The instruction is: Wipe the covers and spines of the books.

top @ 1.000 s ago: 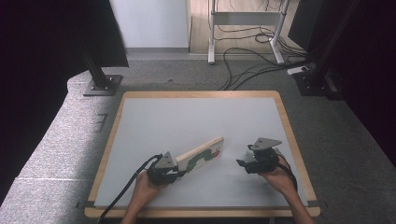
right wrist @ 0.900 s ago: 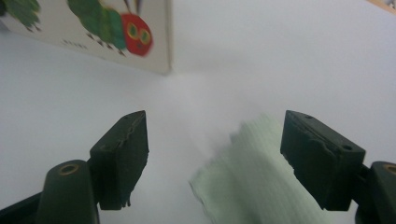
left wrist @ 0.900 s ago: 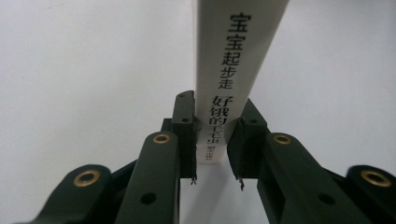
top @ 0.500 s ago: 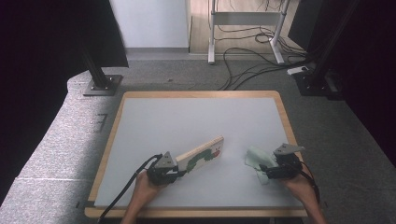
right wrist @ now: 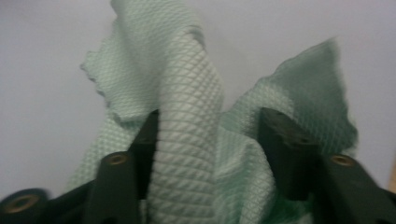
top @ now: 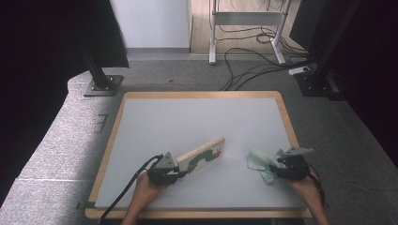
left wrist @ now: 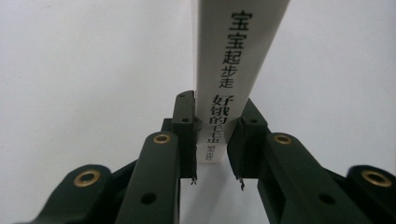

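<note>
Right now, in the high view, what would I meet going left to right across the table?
Left gripper → book clamped in it → green cloth → right gripper, jaws just closing around the cloth.

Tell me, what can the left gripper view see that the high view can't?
The left gripper view shows the printed characters down the spine of the book, which its two black jaws stand on either side of.

The high view shows the caterpillar picture on the book's cover, the wood-rimmed table, the green cloth at the right gripper, and the person's hands.

Both show the book in the left gripper and the pale tabletop under it.
</note>
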The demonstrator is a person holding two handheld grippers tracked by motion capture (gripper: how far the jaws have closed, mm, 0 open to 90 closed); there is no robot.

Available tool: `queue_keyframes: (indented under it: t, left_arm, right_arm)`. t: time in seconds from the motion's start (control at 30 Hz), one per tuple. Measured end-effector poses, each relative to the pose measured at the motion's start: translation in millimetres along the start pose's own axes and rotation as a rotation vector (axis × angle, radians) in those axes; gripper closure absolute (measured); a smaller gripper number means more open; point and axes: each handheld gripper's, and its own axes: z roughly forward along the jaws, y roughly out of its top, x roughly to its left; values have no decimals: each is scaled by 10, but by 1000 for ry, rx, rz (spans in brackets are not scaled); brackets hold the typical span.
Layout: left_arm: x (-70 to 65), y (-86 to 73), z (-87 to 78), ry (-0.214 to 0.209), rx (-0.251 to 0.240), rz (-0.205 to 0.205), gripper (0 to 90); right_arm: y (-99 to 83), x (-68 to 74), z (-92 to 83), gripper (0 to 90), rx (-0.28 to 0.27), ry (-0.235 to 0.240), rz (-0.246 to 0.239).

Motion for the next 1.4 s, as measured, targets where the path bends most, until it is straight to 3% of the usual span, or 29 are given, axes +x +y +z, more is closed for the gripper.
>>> queue_keyframes:
  t: [0.1,0.17,0.3,0.43,0.77,1.1,1.4]
  left_arm:
    - [3,0,0,-2,0,0,743]
    - [4,-1,0,-3,-1,0,743]
    - [5,-1,-1,-3,0,0,742]
    - [13,-3,-1,-8,-1,-3,743]
    - [13,-6,0,-8,-1,1,741]
    - [16,-10,1,-10,-4,2,741]
    - [15,-12,2,-10,-5,3,741]
  right_arm:
    - [-9,10,-7,656,-4,37,25]
    - [-6,24,-17,717,-4,28,26]
    - [13,60,-35,754,-10,21,27]
    - [74,167,-94,756,-39,68,4]
    - [347,709,-68,755,-79,207,-132]
    - [639,1287,178,754,-72,338,-253]
    - [828,1738,425,754,-54,410,-340]
